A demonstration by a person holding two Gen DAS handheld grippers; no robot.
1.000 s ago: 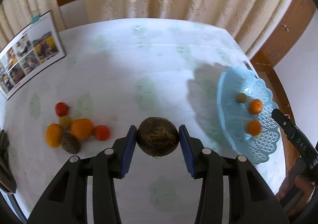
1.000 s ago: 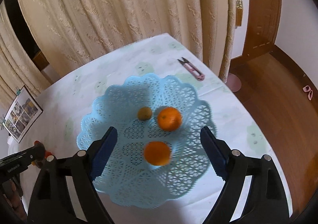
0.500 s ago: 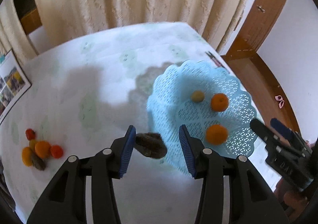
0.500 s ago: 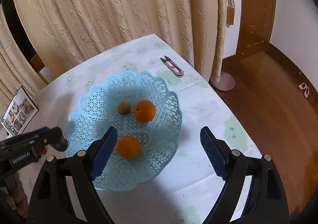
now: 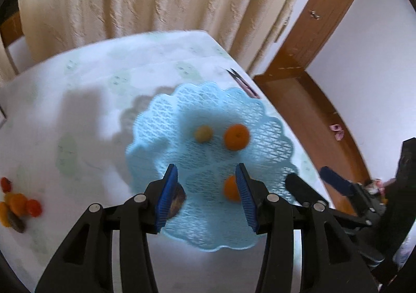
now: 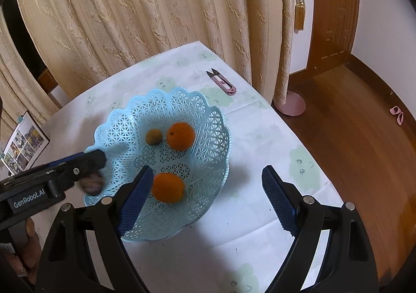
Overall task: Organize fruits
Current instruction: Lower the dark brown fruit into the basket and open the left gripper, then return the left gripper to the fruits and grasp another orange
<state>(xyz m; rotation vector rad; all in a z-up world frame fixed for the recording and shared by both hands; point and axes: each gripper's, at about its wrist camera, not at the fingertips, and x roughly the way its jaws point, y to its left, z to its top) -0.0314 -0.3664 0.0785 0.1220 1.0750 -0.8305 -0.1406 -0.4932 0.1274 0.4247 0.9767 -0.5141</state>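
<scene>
A light blue lattice basket [image 5: 270, 137] [image 6: 208, 116] sits on the white table. It holds two oranges [image 5: 236, 136] [image 6: 167, 187], a small green-yellow fruit [image 5: 202, 133] [image 6: 153, 136] and a brown fuzzy fruit [image 5: 178, 198] [image 6: 91, 183] at its left rim. My left gripper [image 5: 206, 194] is open above the basket, and the brown fruit lies below its left finger, free of the pads. My right gripper [image 6: 205, 194] is open and empty over the basket's near right side.
Several loose fruits [image 5: 18, 206] lie in a cluster at the table's left. Pink thread snips [image 6: 222, 82] lie beyond the basket. A photo booklet [image 6: 23, 145] is at the far left. The table's right edge drops to a wooden floor [image 6: 364, 137]. Curtains hang behind.
My left gripper carried the brown fruit right to the basket, opened, and the fruit dropped out at the basket's left rim. My right gripper drew back to the right, still open.
</scene>
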